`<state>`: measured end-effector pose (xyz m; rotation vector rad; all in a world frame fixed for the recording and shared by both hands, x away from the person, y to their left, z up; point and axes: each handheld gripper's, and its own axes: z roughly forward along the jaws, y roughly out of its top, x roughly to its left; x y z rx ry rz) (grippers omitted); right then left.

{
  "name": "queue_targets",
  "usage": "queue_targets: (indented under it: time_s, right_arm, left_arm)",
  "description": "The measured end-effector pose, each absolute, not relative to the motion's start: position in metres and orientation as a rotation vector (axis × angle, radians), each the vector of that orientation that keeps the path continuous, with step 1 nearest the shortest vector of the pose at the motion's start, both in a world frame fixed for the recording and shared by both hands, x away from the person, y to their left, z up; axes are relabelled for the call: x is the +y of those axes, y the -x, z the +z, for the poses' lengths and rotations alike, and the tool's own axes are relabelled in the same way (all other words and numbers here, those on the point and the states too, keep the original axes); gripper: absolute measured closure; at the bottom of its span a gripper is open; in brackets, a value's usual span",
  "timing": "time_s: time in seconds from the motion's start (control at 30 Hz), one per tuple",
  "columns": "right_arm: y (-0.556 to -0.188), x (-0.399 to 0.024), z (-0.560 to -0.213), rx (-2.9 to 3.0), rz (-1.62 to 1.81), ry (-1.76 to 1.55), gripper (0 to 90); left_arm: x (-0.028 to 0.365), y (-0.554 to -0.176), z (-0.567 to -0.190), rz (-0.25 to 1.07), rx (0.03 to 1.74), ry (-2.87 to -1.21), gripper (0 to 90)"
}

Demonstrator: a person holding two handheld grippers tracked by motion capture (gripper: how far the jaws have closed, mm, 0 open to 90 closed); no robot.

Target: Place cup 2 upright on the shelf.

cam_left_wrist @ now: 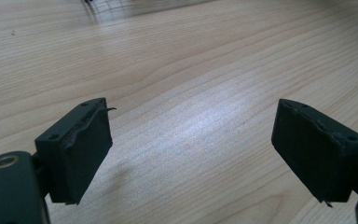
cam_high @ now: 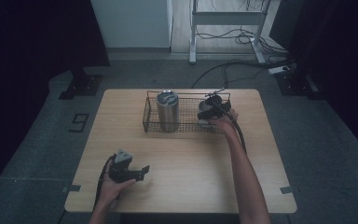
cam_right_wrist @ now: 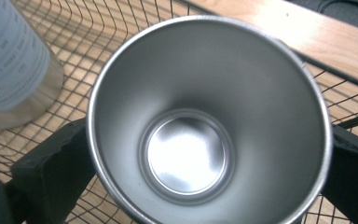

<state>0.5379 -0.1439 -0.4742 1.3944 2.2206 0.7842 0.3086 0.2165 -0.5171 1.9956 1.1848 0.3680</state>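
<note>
On the table in the high view, my right claw (cam_high: 209, 109) is in the basket (cam_high: 186, 128). Left gripper view: my left claw (cam_left_wrist: 191, 140) gapes, empty. Right gripper view: released jaws flank the cup (cam_right_wrist: 186, 154), which stands in the basket; withdrawing crooked could tip it.

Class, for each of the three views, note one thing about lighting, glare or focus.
High view: dim overall, the room's edges nearly black, the light wooden table brightest. Left gripper view: a soft pale sheen on the wood grain between the black jaws; the far edge blurs. Right gripper view: bright glare on the shiny steel cup's inner bottom; the tall steel tumbler looks soft.
</note>
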Motion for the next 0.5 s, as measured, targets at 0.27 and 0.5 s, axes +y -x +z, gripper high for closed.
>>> queue_targets:
  time_s: [0.27, 0.5]
  right_arm:
    - [-0.531, -0.148, -0.462, 2.154, 0.878, -1.39, 1.5]
    - [-0.518, -0.155, -0.459, 2.072, 0.976, -1.372, 7.5]
  left_arm:
    - [0.218, -0.309, -0.517, 0.367, 1.189, -1.993, 12.2]
    - [0.217, -0.309, -0.517, 0.369, 1.189, -2.001, 12.2]
